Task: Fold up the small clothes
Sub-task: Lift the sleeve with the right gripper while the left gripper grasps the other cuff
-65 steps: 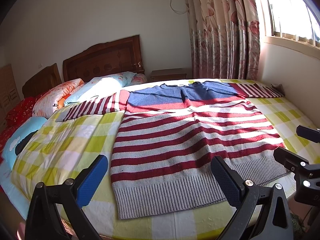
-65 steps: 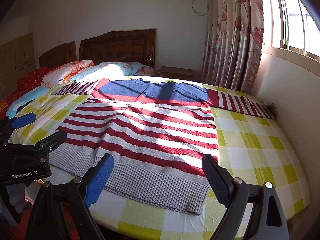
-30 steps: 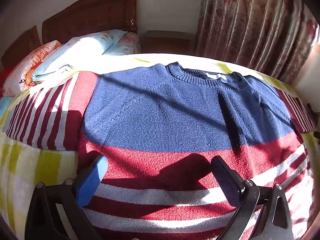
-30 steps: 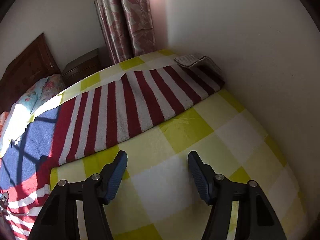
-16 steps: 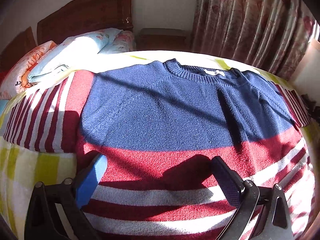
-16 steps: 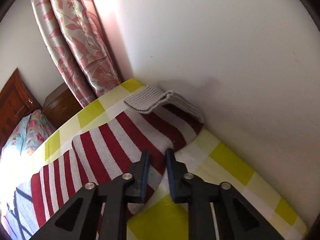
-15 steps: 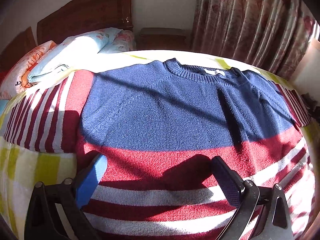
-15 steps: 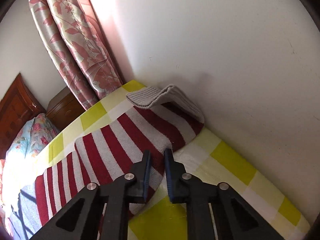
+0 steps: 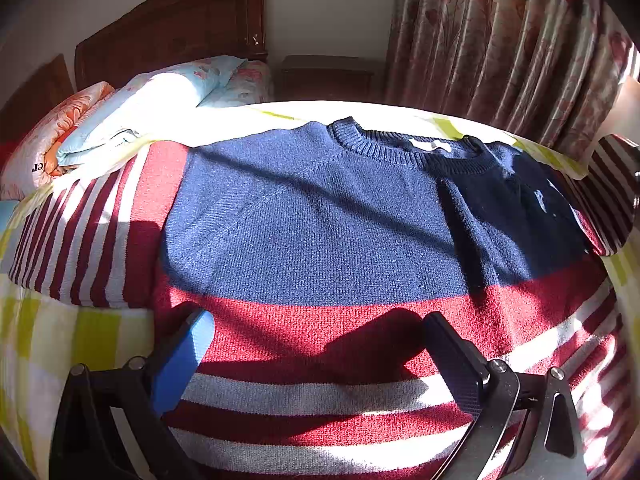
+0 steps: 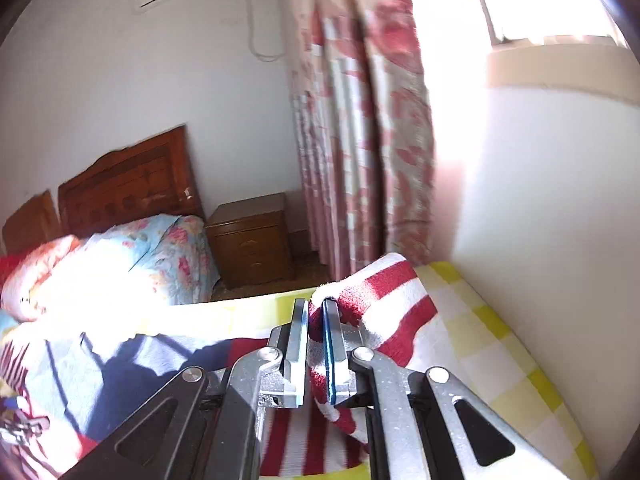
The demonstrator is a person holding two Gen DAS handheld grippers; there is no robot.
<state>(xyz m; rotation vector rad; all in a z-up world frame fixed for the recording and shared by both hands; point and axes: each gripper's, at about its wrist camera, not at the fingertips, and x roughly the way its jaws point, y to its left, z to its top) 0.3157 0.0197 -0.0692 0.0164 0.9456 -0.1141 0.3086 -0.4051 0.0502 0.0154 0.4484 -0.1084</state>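
Right gripper (image 10: 316,344): jaws have closed within the last second and now pinch the striped sleeve (image 10: 384,300) between the pads. A second ago they stood apart over the bare quilt (image 10: 500,360); half a second ago they were nearly shut at the sleeve's edge. The sleeve now rises off the quilt and drapes toward 3 o'clock of the fingers, so the lift has begun. The picture is smeared by motion, so how much cloth is caught is uncertain.

Left gripper (image 9: 316,356): jaws wide open, holding nothing, poised over the red band of the sweater (image 9: 320,220), unchanged from a second ago.

The sweater lies flat, front up, collar at 12 o'clock; the other sleeve (image 9: 80,236) lies spread at 9 o'clock.

Assessment: first fold started; the sleeve is ready to carry across the body. The other sleeve and hem remain unfolded.
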